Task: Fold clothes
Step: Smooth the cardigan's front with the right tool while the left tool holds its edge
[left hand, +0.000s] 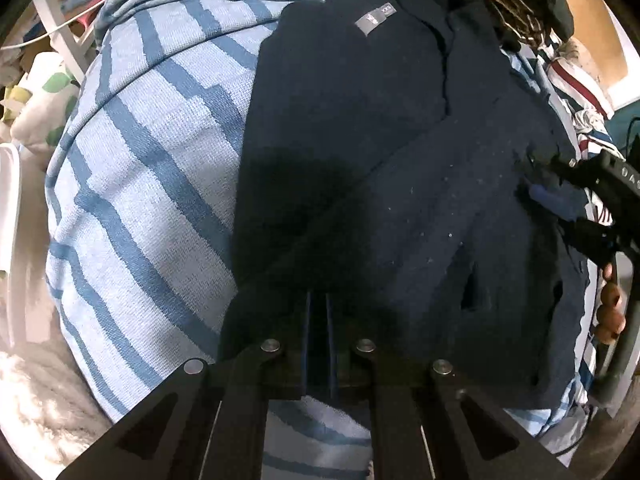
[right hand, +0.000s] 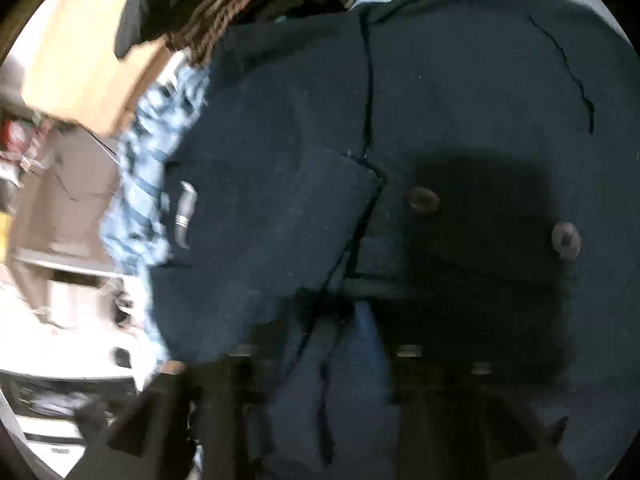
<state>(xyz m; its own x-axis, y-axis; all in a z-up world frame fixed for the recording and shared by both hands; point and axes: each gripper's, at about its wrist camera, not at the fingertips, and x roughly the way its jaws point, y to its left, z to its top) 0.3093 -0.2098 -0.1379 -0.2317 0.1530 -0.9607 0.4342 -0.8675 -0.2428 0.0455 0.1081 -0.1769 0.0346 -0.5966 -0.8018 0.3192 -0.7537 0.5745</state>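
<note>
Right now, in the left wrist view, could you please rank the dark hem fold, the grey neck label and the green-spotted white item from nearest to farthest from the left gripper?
1. Dark hem fold, at the left gripper.
2. Grey neck label, straight ahead, far up the garment.
3. Green-spotted white item, off the striped blanket, far left.

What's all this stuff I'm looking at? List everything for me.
navy garment: one, dark blue, spread flat on the striped cloth
grey label: one, grey, near the garment's far end
buttons: two, brownish, on the garment
striped cloth: one, light blue with darker stripes, under the garment
left gripper: one, black, shut on the garment's near edge
right gripper: one, black, jaws apart at the garment's right edge
fingers: on the right gripper's handle
</note>
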